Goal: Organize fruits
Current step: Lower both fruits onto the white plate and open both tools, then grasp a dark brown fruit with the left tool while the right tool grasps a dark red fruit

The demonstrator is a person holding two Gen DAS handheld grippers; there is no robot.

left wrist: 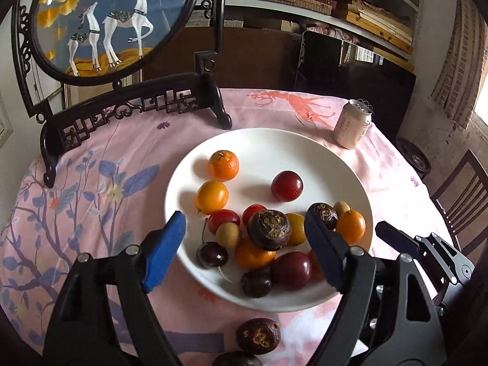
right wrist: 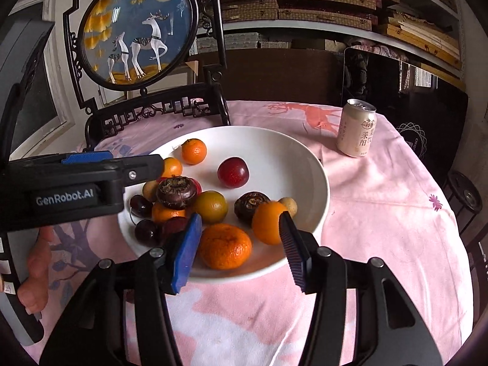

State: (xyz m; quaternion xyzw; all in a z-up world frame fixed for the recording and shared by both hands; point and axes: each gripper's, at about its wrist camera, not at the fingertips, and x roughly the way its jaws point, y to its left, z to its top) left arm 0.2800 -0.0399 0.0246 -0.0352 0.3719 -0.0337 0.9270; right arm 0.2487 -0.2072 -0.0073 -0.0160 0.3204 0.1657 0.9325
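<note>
A white plate [left wrist: 305, 140] on the pink cloth holds several fruits: oranges, red plums, dark cherries, small brown fruits and a dark water chestnut [left wrist: 269, 229] on top of the pile. My left gripper [left wrist: 244, 228] is open and empty, its jaws standing wide above the plate's near side. Two dark water chestnuts [left wrist: 258, 335] lie on the cloth in front of the plate. In the right wrist view the plate [right wrist: 305, 158] is near, and my right gripper [right wrist: 241, 231] is open around a large orange [right wrist: 225, 245], not touching it. The left gripper's finger [right wrist: 91, 164] reaches in from the left.
A pale drink can [left wrist: 352, 123] stands on the cloth behind the plate to the right, also in the right wrist view [right wrist: 357, 128]. A dark carved stand with a round deer picture [left wrist: 106, 21] stands at the back left. A wooden chair [left wrist: 463, 195] is at the right.
</note>
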